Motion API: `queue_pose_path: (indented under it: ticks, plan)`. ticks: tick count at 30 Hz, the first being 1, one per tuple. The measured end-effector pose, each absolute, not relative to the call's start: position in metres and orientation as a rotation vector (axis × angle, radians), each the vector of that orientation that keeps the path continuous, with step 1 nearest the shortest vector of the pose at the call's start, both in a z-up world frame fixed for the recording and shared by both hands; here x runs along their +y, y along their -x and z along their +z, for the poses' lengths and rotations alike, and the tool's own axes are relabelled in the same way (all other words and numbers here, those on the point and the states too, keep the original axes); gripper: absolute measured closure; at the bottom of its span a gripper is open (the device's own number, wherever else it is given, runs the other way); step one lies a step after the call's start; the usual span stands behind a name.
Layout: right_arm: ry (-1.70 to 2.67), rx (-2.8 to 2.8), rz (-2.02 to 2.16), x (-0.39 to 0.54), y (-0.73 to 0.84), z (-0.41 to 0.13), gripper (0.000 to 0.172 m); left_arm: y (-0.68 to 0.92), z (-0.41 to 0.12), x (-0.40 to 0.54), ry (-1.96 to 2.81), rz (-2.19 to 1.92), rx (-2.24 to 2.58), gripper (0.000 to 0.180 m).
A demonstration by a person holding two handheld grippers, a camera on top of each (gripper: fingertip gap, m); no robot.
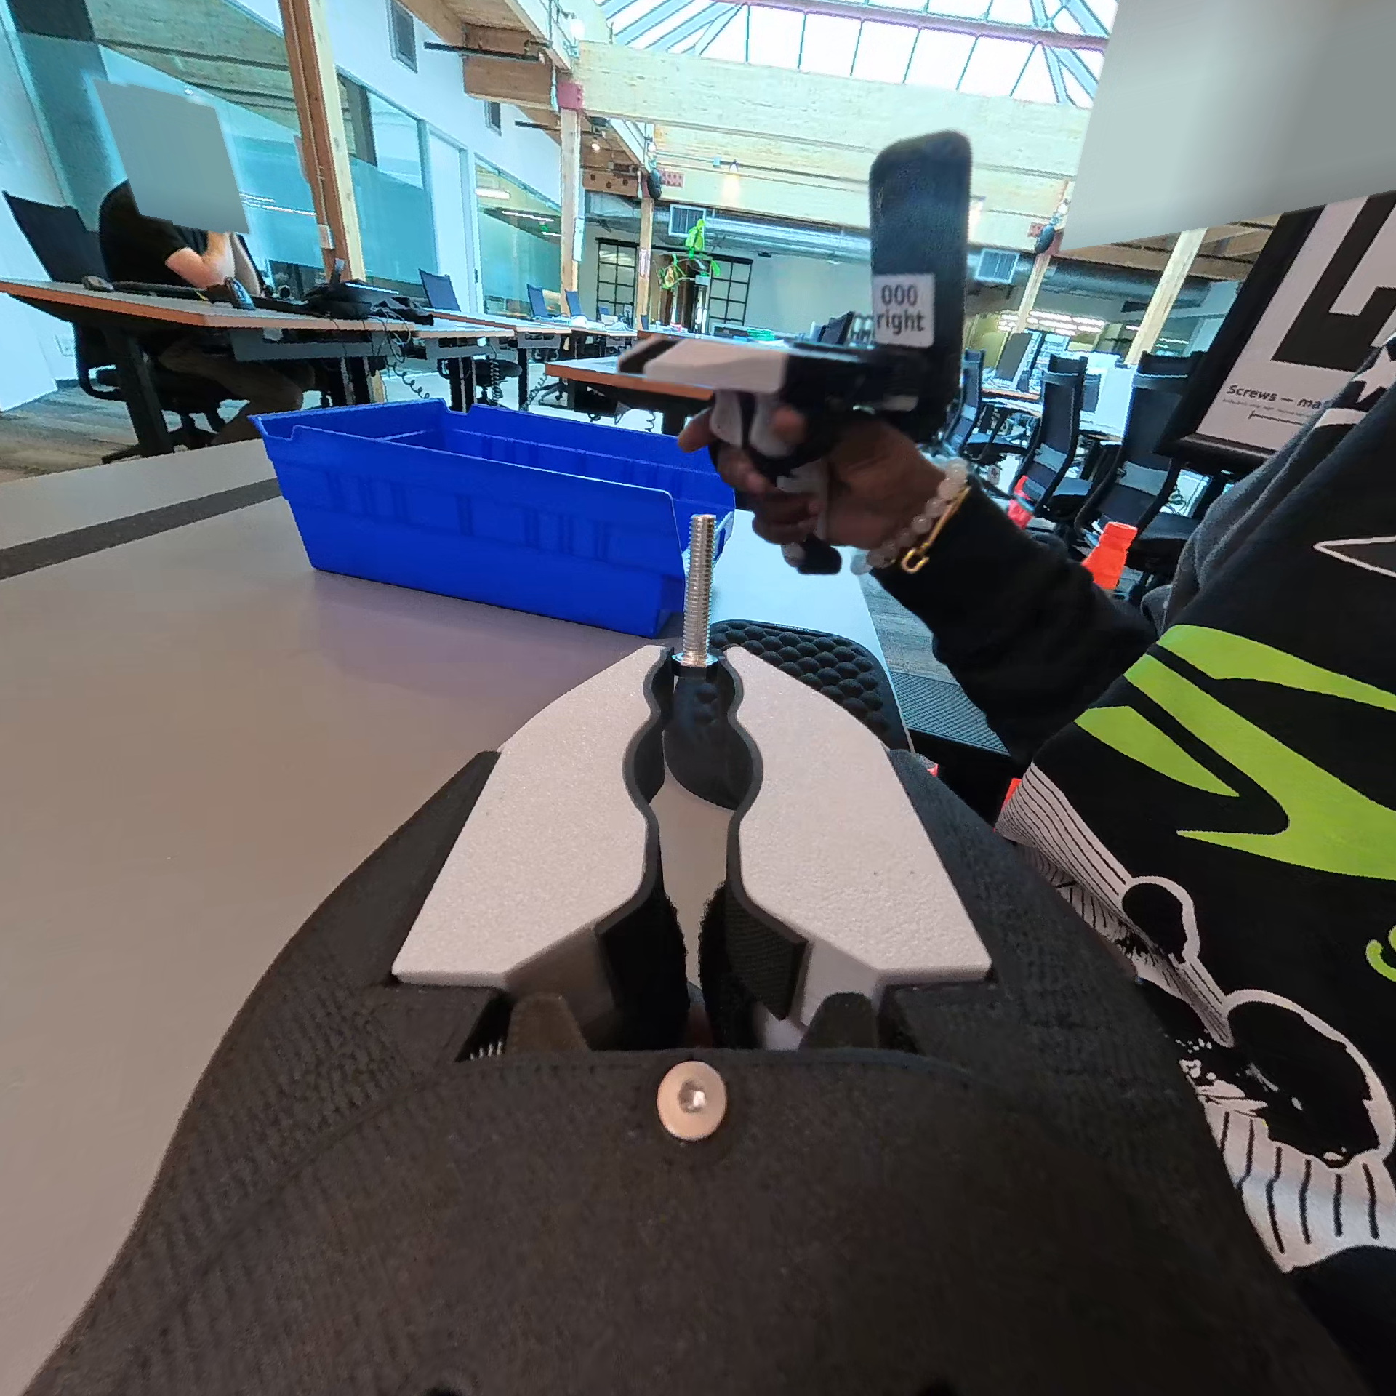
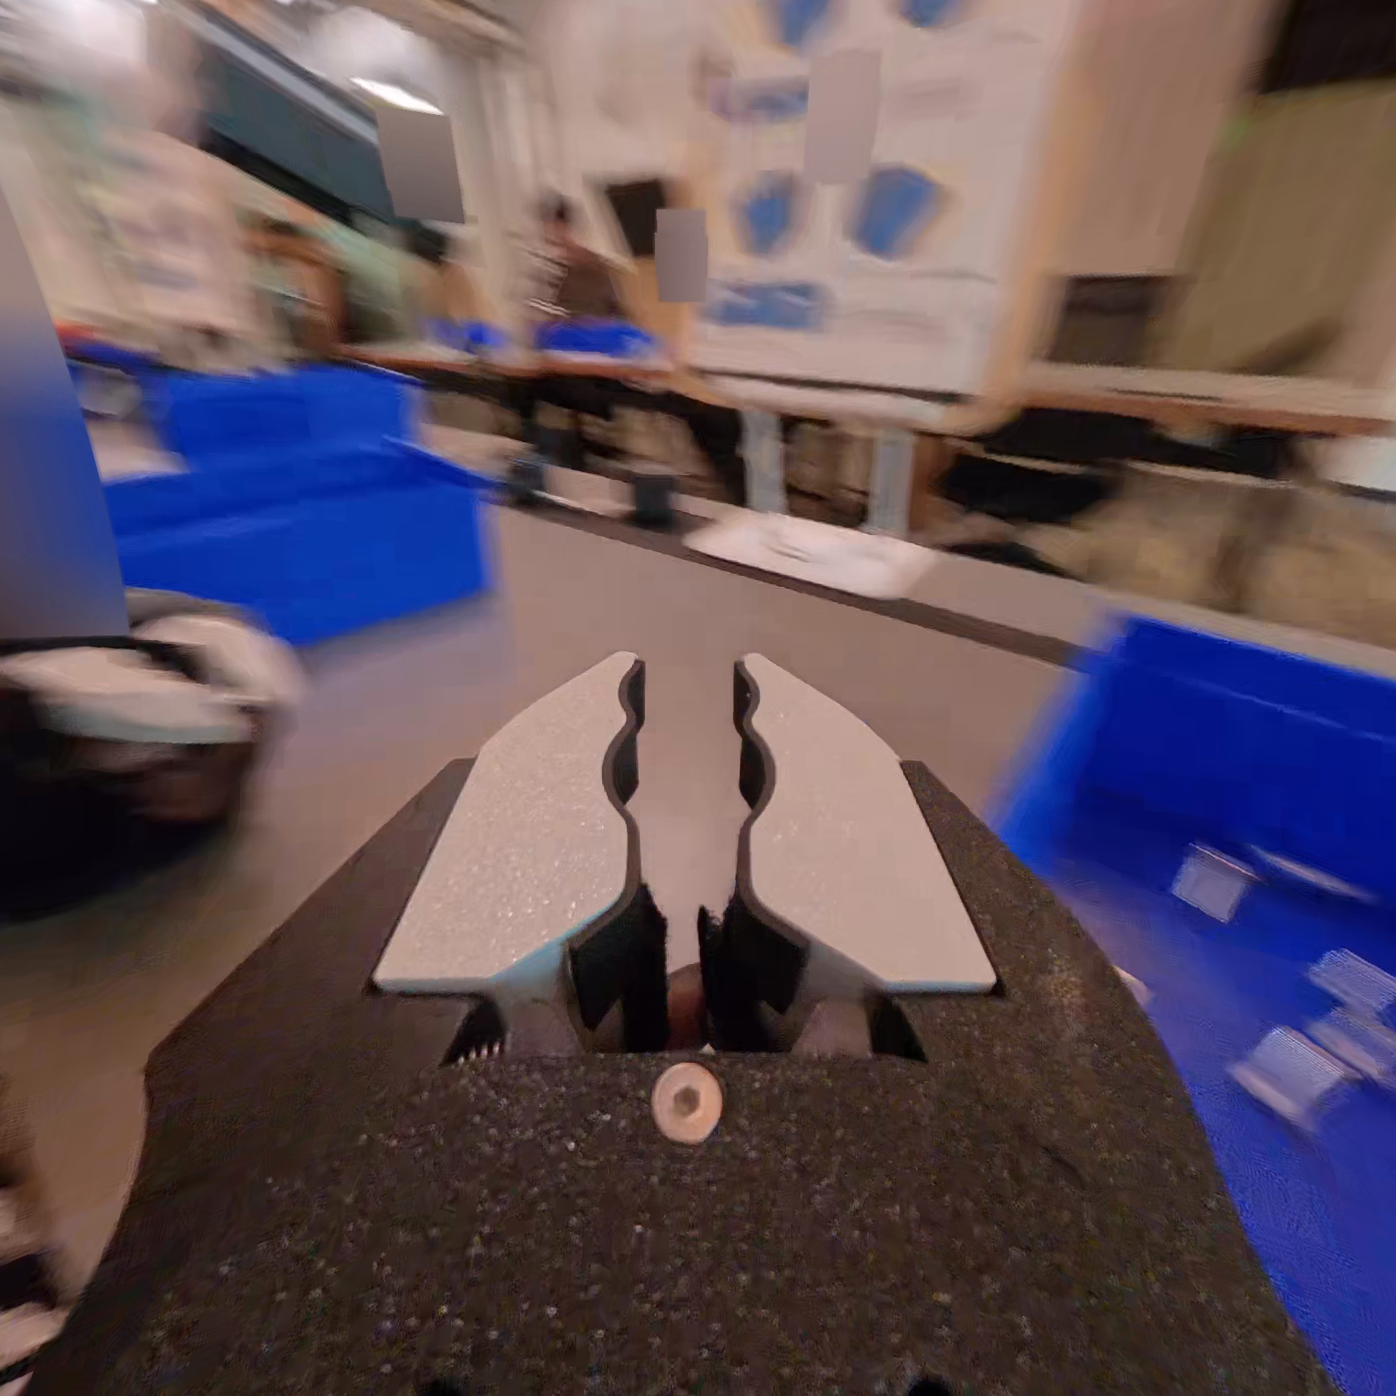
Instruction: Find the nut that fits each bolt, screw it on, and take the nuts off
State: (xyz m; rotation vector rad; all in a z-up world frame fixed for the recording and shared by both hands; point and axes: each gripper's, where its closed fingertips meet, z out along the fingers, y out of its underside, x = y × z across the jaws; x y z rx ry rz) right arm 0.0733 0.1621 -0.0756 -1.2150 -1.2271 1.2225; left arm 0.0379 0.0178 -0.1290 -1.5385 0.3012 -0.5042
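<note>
Bolt point(image 1: 699, 585) upright, threaded end skyward, head between left gripper point(image 1: 693, 666) fingers

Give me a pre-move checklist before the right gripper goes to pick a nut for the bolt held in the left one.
1. Bolt clamped by its head in the left gripper: ok.
2. Bolt upright, threads free above the fingertips: ok.
3. No nut on the threads: ok.
4. Right gripper jaws apart with nothing between them: ok.
5. Nuts within reach in the blue bin at right: cannot tell, its contents are blurred.
6. Right wrist view steady enough to aim: not ok, heavy motion blur.
</note>
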Motion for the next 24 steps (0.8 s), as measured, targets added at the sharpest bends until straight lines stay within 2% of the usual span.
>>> queue_pose_path:
  ticks: [4, 10, 12, 14, 17, 19, 24]
  plan:
    - [1.025, -1.474, 1.652, 0.055, -0.048, -0.068, 0.149, -0.038, -0.129, 0.018, 1.538, -0.502, 0.303, 0.170]
    - [1.008, -1.653, 1.689, 0.004, -0.025, -0.097, 0.150, -0.038, -0.129, 0.017, 1.537, -0.500, 0.307, 0.170]
    - [1.010, -1.648, 1.713, 0.001, -0.023, -0.099, 0.157, -0.039, -0.129, 0.017, 1.538, -0.500, 0.310, 0.170]
    - [1.005, -1.618, 1.699, 0.004, -0.021, -0.099, 0.166, -0.039, -0.128, 0.017, 1.533, -0.507, 0.310, 0.170]
    - [0.998, -1.598, 1.686, 0.012, -0.025, -0.096, 0.166, -0.036, -0.126, 0.017, 1.515, -0.523, 0.275, 0.168]
    - [1.007, -1.524, 1.607, 0.033, -0.027, -0.086, 0.166, -0.032, -0.125, 0.019, 1.514, -0.531, 0.239, 0.158]
    - [1.156, -1.264, 1.183, 0.155, -0.047, -0.056, 0.166, -0.030, -0.128, 0.022, 1.532, -0.508, 0.216, 0.147]
